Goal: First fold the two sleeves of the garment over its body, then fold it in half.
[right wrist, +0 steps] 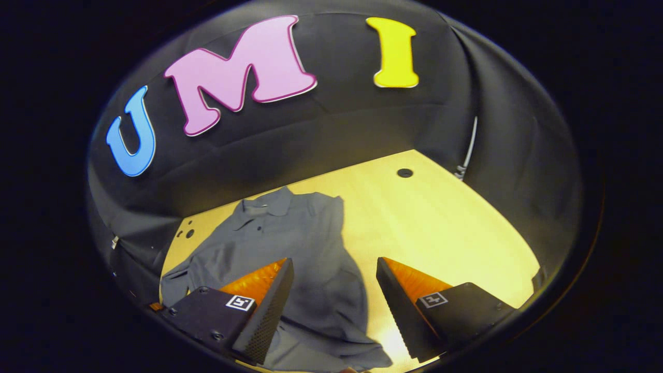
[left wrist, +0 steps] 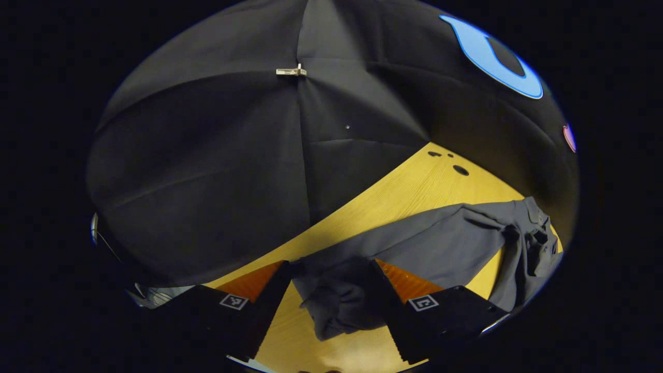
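Observation:
A grey collared shirt (right wrist: 305, 243) lies flat on the yellow table (right wrist: 440, 223), its collar toward the back wall. Its right edge runs straight, and I cannot tell how that sleeve lies. My right gripper (right wrist: 334, 264) hangs open above the shirt's lower body, one finger over the cloth and the other over bare wood. In the left gripper view the shirt (left wrist: 440, 243) stretches off to the right. A bunched sleeve end (left wrist: 336, 305) lies between the wide-apart fingers of my left gripper (left wrist: 329, 267), which is open.
Round holes pierce the table near its far corners (left wrist: 460, 169) (right wrist: 404, 172). The black cloth wall closes in behind the table. A small metal clip (left wrist: 291, 71) sits on its seam, and a thin cable (right wrist: 469, 150) hangs in the right corner.

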`<state>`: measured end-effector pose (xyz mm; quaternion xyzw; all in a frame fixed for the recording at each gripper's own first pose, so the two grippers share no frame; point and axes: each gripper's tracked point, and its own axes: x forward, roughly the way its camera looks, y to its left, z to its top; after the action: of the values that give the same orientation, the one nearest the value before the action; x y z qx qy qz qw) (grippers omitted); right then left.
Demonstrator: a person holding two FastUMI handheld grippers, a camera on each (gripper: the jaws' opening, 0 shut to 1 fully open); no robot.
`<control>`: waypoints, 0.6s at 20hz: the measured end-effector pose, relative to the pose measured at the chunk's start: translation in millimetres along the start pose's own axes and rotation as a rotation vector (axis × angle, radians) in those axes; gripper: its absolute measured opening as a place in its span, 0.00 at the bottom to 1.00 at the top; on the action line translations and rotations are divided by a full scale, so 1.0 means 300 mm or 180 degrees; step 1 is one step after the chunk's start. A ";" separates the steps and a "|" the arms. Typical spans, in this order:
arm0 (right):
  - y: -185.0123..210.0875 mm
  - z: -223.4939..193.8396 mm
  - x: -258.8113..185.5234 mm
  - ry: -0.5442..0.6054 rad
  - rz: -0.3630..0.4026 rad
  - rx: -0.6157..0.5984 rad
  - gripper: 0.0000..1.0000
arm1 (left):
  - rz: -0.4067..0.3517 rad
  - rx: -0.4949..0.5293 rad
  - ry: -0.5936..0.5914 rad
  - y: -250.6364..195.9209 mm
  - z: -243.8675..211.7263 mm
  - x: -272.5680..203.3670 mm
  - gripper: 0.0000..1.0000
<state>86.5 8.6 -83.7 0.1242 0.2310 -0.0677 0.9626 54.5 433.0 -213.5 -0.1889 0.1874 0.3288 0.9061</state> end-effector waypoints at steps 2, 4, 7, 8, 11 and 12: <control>-0.068 -0.005 -0.061 -0.0030 -0.0119 -0.0042 0.98 | 0.0019 0.0057 0.0181 0.000 -0.039 0.022 0.96; -0.113 -0.022 -0.118 -0.0059 -0.0212 -0.0087 0.99 | -0.0004 0.0273 0.0177 -0.010 -0.042 0.037 0.98; -0.136 -0.064 -0.169 -0.0027 -0.0252 -0.0071 0.99 | -0.0243 0.0513 0.0124 -0.058 -0.037 0.044 0.80; -0.135 -0.081 -0.175 -0.0004 -0.0245 -0.0034 0.98 | -0.0315 0.0560 0.0159 -0.078 -0.047 0.049 0.71; -0.130 -0.133 -0.175 0.0082 -0.0224 0.0027 0.99 | -0.0444 0.0679 0.0148 -0.117 -0.054 0.050 0.32; -0.122 -0.138 -0.173 0.0098 -0.0196 0.0001 0.99 | -0.0437 0.0703 0.0151 -0.119 -0.054 0.051 0.22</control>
<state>16.0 -11.7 -103.0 0.1181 0.2495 -0.0954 0.9564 85.8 408.2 -226.7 -0.1082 0.2304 0.2388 0.9371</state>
